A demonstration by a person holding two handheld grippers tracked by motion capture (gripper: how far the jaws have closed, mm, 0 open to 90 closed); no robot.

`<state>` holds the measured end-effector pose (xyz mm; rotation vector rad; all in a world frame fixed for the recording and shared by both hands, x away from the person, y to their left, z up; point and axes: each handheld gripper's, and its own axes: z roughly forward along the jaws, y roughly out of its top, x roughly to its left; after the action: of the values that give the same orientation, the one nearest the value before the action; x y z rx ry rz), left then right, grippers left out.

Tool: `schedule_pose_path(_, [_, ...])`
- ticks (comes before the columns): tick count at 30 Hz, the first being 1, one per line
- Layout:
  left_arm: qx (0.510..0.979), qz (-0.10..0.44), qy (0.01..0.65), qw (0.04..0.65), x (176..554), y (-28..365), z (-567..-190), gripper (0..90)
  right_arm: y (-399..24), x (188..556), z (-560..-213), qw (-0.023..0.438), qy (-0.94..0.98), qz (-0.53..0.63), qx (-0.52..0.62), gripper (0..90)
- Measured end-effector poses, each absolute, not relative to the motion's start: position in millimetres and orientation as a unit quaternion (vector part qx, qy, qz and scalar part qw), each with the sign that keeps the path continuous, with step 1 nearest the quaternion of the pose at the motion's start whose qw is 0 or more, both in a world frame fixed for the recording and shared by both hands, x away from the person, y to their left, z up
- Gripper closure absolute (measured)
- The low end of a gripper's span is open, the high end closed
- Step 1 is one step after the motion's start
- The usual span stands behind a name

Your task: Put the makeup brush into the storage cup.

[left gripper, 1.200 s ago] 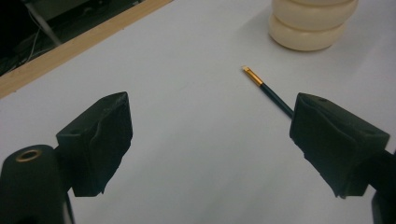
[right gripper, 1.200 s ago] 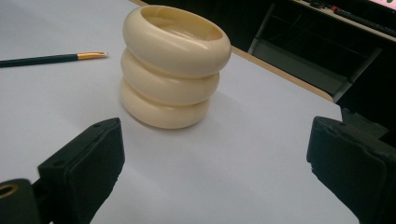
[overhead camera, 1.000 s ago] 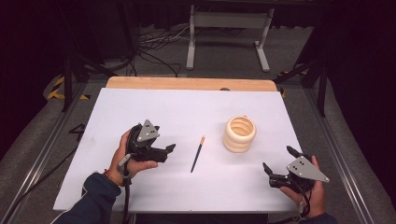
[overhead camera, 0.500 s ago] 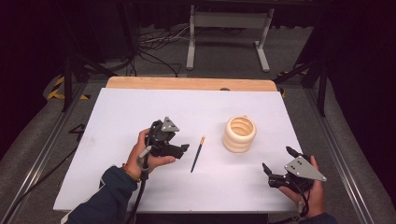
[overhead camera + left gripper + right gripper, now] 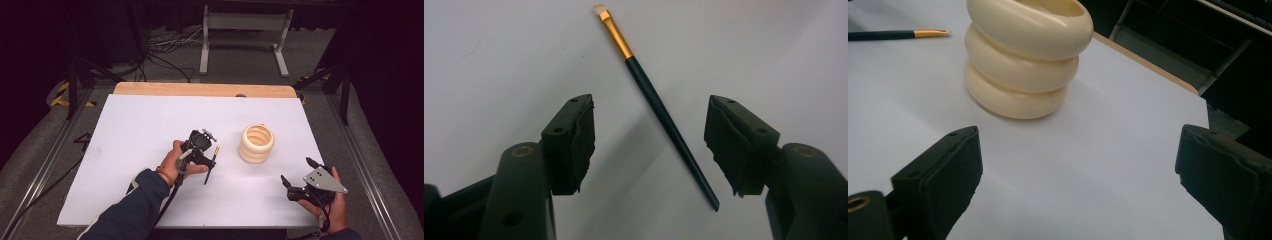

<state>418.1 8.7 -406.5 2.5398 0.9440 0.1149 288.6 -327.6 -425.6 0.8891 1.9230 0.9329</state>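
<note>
From above, the left gripper covers most of the paintbrush; past it only the gold ferrule and pale tip poke out, towards the cream holder, and a dark end of the handle near the hand. The left gripper view shows the brush whole; it lies flat on the white table sheet, aslant between the two black jaws, with its handle end close to one pad and touching neither. These jaws have just been closing but remain released, grasping nothing.

The brush has a thin, dark green, glossy handle, a bright gold metal ferrule and a short, flat, pale tuft. The holder is smooth and matte, shaped like three fat stacked rings, open at the top; it stands upright just beside the brush tip. The right gripper view cuts off its far rim.

The right gripper sits near the table's front edge, well apart from the holder, on the side away from the brush; its jaws gape wide on bare sheet. Its pads are black with a creased, rubbery face.

Beyond the holder, a strip of bare wood edges the table; behind lie a grey metal stand and tangled cables, hard to make out in the dark.
</note>
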Motion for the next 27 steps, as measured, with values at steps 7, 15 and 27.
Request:
schedule_pose_path(7, [0.921, 0.020, 0.346, 0.180, 424.3, -2.6, -417.4, 46.9, -328.9, 289.0, -425.3, 0.397, 0.759, 0.375, 0.355, 5.4])
schedule_pose_path(15, [0.925, 0.019, 0.345, 0.157, 429.6, -12.4, -425.2, 53.2, -331.1, 289.6, -425.3, 0.393, 0.757, 0.377, 0.361, 5.6])
schedule_pose_path(27, [0.943, 0.039, 0.306, 0.126, 429.5, -19.8, -423.3, 78.2, -327.9, 288.8, -423.4, 0.409, 0.758, 0.364, 0.355, 5.5])
